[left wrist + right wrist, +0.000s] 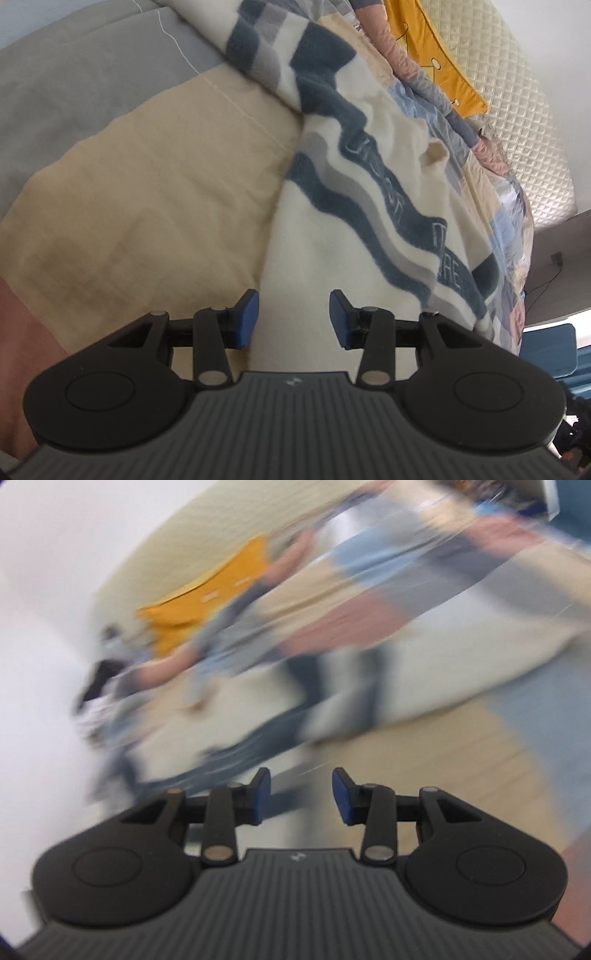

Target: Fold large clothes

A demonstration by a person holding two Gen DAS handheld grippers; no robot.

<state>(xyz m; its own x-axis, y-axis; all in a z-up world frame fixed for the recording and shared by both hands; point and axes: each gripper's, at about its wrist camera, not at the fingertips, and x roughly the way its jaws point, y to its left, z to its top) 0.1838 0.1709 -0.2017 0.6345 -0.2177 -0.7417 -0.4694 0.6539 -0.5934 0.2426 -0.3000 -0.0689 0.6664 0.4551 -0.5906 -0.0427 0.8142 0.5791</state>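
The left tool point(293, 319) points down at a fleecy cream jumper point(369, 206) with wavy dark blue and grey bands, which lies spread on a bed. Its blue pads point(246, 317) stand partly apart, and the cream cloth lies directly below and ahead of the gap; nothing looks pinched between them, so the tool seems empty. To the left of the tool lies a tan bed cover point(155, 192), with a grey cover point(74, 74) beyond it. Ahead and to the right, past the jumper, lie a patchwork quilt point(491, 192), a yellow cloth point(443, 59) and a quilted cream mattress point(524, 110).

The right tool point(301, 797) also shows its pads partly apart with nothing between them. Its view is heavily smeared, so little can be made out; the jumper's dark bands appear ahead and slightly left of it, above the tan cover, and the yellow cloth shows further off to the left.

Judging by this, the work is between grips: neither tool holds cloth, and the jumper still looks loosely laid, with rumples and one small raised tuck in its cream part. Whether a first fold is already made cannot be told from here.

The next move calls for each tool to find an edge or corner of the jumper, come down with the cloth between the pads, close firmly on one layer only, then lift and carry that edge across. Thick fleece may bunch, so a shallow bite near the hem seems wise.
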